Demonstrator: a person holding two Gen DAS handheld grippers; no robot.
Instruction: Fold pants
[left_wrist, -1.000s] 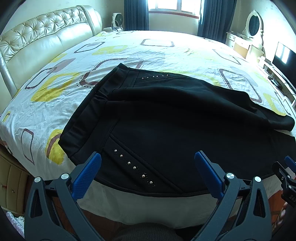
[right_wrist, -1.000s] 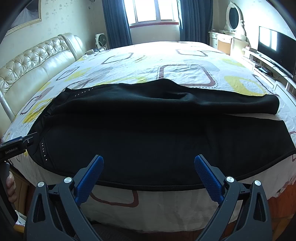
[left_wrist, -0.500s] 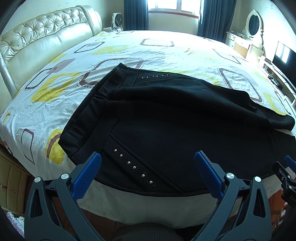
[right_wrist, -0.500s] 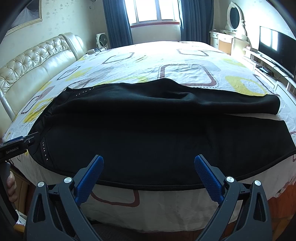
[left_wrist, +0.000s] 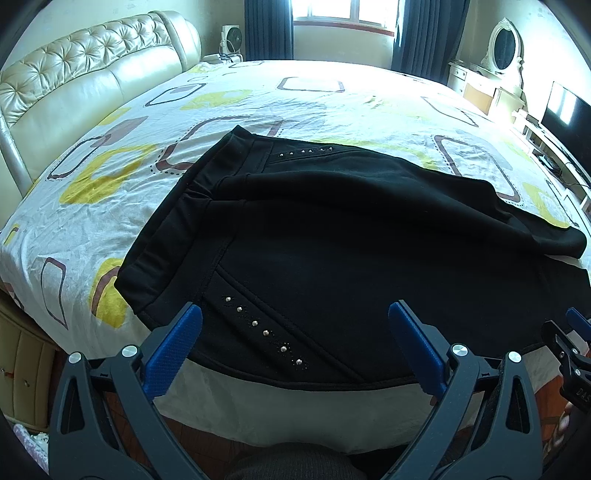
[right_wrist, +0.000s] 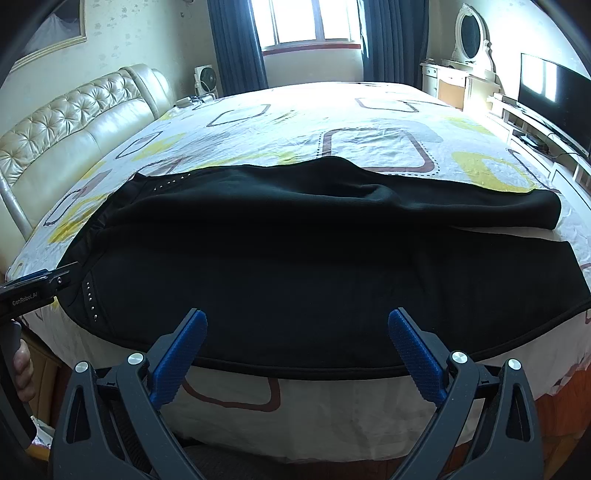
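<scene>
Black pants lie spread flat on the bed, waistband to the left, legs running right, with rows of small metal studs near the pockets. The far leg lies partly over the near one. My left gripper hovers open over the near edge by the waist and stud row, holding nothing. My right gripper is open above the near hem edge of the front leg, empty too. Each gripper shows at the edge of the other's view.
The bed has a white sheet with yellow and brown shapes. A tufted cream headboard stands at the left. A dresser with oval mirror and a TV line the right wall. A window with dark curtains is at the back.
</scene>
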